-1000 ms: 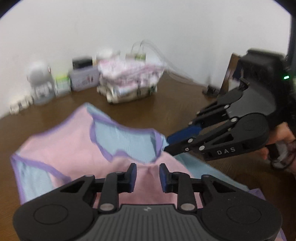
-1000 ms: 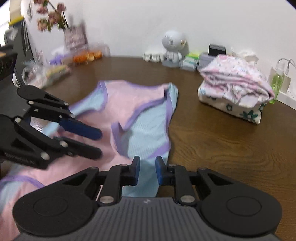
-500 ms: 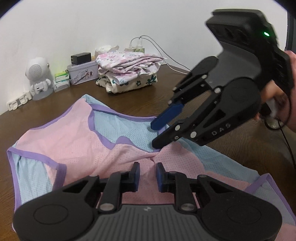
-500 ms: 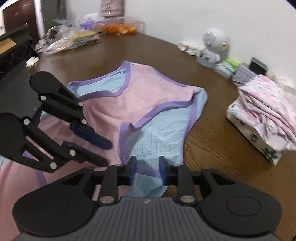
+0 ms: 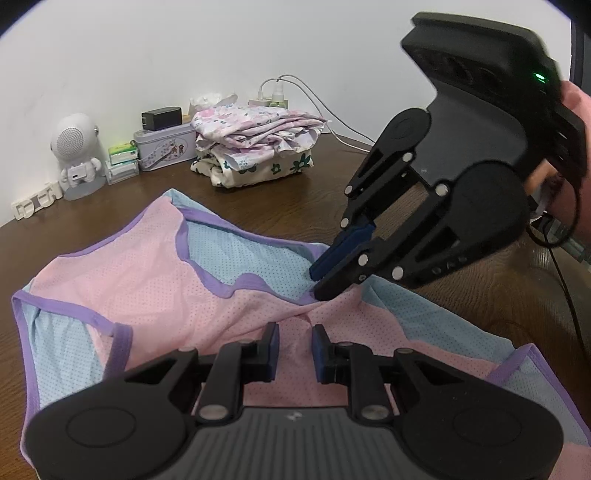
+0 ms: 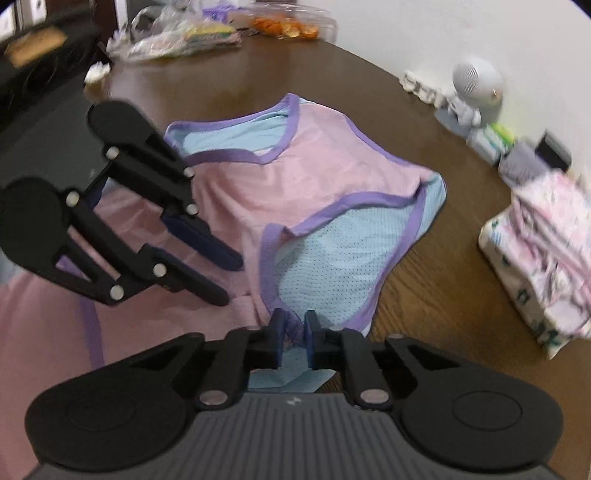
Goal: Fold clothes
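A pink and light-blue mesh top with purple trim (image 5: 147, 280) (image 6: 314, 177) lies spread on the brown table (image 5: 280, 199). My left gripper (image 5: 295, 334) (image 6: 229, 278) is shut on a raised ridge of its pink cloth. My right gripper (image 6: 295, 328) (image 5: 317, 284) points steeply down just beyond the left one. Its jaws are closing, and the purple hem where pink meets blue is bunched between the pads, which press on it. A hand (image 5: 576, 155) holds the right gripper at the right edge.
A folded pile of floral clothes (image 5: 255, 144) (image 6: 546, 258) stands at the back of the table. Beside it are a tin box (image 5: 164, 146), a white astronaut-shaped speaker (image 5: 75, 151) (image 6: 472, 88) and charger cables. Plastic bags and oranges (image 6: 184, 33) lie at the far end.
The right gripper rolled and tilted downward, spread its jaws over the purple hem, then closed on it. The left gripper stayed in place on the pink cloth.
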Action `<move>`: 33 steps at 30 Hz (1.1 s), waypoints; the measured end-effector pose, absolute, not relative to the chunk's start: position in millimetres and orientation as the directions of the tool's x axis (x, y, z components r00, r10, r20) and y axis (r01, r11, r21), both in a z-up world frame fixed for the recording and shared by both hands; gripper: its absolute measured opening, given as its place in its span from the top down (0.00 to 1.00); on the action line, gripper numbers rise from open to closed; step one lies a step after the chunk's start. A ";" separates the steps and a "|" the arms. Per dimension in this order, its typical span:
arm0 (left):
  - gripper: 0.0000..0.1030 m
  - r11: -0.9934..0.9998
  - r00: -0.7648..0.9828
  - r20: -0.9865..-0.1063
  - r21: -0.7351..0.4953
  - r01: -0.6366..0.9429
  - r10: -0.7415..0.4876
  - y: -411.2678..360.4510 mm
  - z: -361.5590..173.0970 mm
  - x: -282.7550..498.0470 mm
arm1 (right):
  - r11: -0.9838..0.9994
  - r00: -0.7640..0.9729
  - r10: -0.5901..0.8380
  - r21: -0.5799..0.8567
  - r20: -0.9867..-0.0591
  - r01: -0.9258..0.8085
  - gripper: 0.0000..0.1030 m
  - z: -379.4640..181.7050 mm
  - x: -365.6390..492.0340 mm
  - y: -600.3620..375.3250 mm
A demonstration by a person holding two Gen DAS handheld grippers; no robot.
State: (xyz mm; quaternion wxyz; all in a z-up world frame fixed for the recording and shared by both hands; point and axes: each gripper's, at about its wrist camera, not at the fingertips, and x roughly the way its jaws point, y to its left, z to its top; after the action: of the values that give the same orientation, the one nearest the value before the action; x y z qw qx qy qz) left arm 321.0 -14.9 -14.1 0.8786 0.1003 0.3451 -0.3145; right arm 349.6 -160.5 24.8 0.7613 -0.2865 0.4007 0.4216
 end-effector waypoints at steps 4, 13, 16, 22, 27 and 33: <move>0.83 0.783 0.565 -0.666 -0.045 0.620 -0.486 -14.1 -14.3 321.1 | 0.576 0.393 0.406 -0.103 -0.825 -0.811 0.92 29.1 357.0 -166.3; 0.81 0.782 0.571 -0.655 -0.050 0.621 -0.495 -13.3 -15.2 318.7 | 0.775 0.458 0.425 0.052 -0.780 -0.630 0.87 42.1 378.5 -180.9; 0.79 0.778 0.567 -0.654 -0.055 0.625 -0.502 -13.4 -15.1 318.7 | 0.812 0.495 0.440 0.096 -0.749 -0.576 0.80 57.5 387.1 -177.6; 0.79 0.776 0.570 -0.653 -0.045 0.629 -0.499 -14.6 -15.0 317.4 | 0.790 0.622 0.206 -0.246 -0.755 -0.561 0.80 44.9 428.1 -103.6; 0.79 0.776 0.570 -0.652 -0.044 0.630 -0.500 -14.3 -15.3 317.1 | 0.748 0.634 0.132 -0.343 -0.762 -0.568 0.81 10.8 445.5 -83.4; 0.77 0.773 0.569 -0.650 -0.045 0.633 -0.504 -14.1 -15.2 315.9 | 0.794 0.614 0.195 -0.245 -0.765 -0.556 0.81 9.1 460.3 -101.4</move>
State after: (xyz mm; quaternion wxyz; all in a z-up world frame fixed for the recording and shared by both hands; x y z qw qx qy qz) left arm 315.9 -14.1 -15.2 0.8803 0.0967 0.3340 -0.3227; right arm 460.3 -101.4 9.1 0.8667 -0.2368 0.3819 0.2167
